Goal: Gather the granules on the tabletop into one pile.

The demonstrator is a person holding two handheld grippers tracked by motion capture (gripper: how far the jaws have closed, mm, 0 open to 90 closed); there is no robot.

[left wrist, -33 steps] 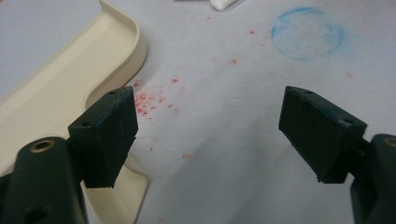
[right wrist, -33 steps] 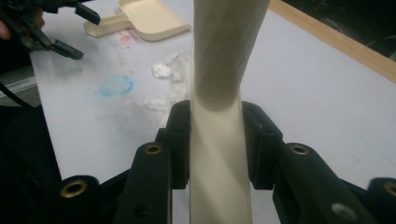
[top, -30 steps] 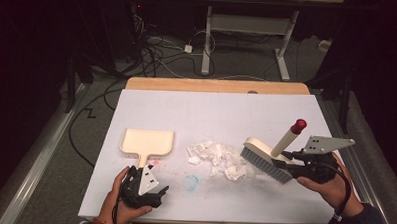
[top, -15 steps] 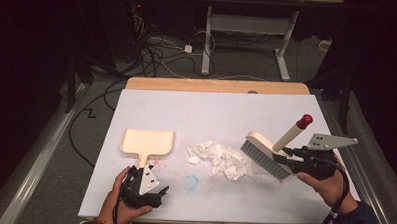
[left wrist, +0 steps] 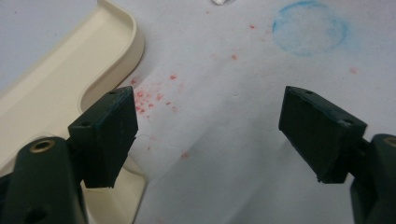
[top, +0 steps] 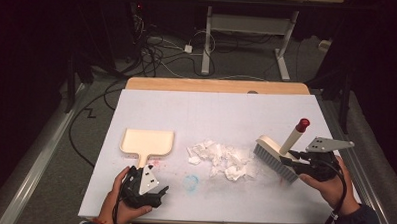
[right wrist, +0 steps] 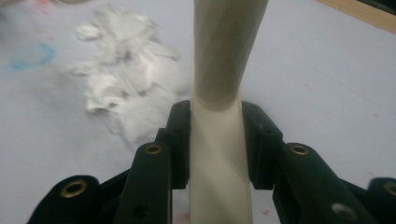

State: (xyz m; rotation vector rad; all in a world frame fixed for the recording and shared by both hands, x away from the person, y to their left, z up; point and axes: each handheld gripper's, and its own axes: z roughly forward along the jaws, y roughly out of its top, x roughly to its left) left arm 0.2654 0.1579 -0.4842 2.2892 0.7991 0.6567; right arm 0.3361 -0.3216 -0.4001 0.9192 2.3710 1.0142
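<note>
While the right tool (top: pixel 291 158) was pinched on the cream handle of the brush (top: pixel 277 157), the brush head sat at the lower right of the high view, bristles down on the white table (top: pixel 226 113), just beside the heap of torn paper scraps (top: pixel 220 160) near the middle of the frame. In the right gripper view the two black jaws pressed flat against either side of the handle (right wrist: pixel 219 154), low on its shaft, with the red-capped end rising away toward the upper right in the high view. The brush looked light and rigid, its smooth plastic handle likely a little slippery, so a grip close to the head seemed sound for steering the bristles. The scraps looked feather-light and soft, apt to scatter or cling under a quick stroke.

The left tool (top: pixel 151 193) was spread wide and held nothing. Its jaws stood apart over bare, red-speckled table in the left gripper view, one jaw over the handle of the cream dustpan (left wrist: pixel 56 88). The dustpan lay flat at centre left of the high view, well apart from the scraps. It seemed stiff and light, best taken by its short handle.
</note>
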